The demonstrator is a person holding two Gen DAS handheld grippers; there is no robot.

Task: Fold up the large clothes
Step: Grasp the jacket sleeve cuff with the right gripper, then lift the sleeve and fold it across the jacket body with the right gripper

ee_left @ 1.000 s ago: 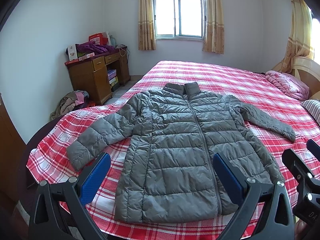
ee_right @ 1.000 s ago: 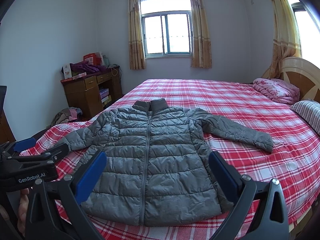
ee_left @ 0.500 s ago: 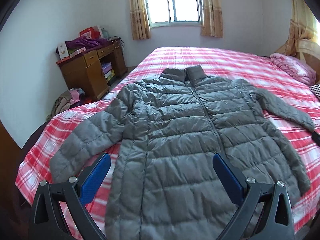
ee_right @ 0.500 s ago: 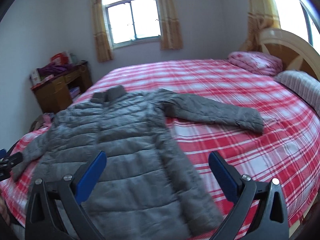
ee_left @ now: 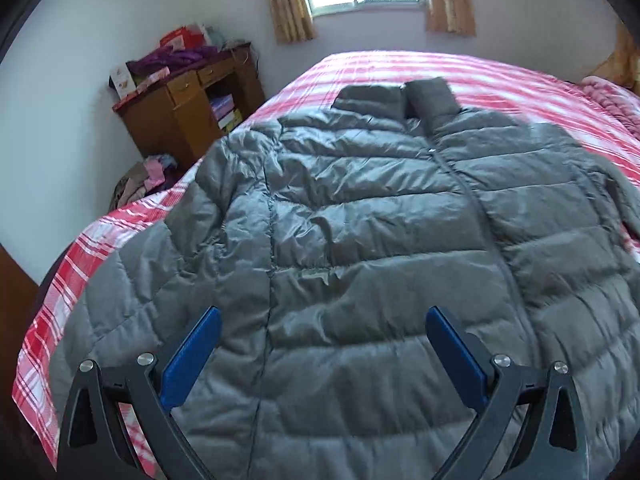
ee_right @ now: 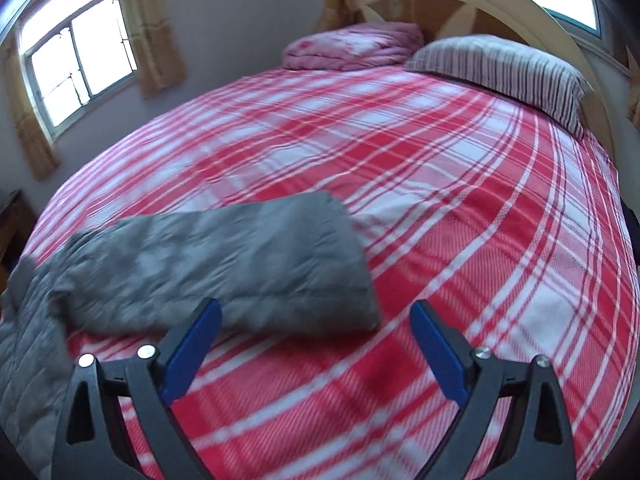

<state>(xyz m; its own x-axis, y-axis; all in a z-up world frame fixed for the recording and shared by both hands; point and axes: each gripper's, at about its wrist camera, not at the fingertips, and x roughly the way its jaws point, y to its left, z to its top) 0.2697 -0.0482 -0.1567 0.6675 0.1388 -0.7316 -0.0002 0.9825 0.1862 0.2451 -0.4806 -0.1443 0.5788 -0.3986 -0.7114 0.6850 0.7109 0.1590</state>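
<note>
with both jaws spread and empty, right hand-held gripper (ee_right: pixel 316 344) should pinch the sleeve (ee_right: pixel 224 264) cuff (left hand-held gripper (ee_left: pixel 320 352) steadying the jacket (ee_left: pixel 380 240)).

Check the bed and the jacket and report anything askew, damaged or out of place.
Nothing stands out. The grey puffer jacket lies flat and zipped on the plaid bed, its sleeve spread sideways. Both the left gripper and the right gripper are open above it.

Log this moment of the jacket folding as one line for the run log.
stage: approach | left gripper: open, over jacket body | right gripper: open, near sleeve cuff | jacket: flat, unfolded on bed
</note>
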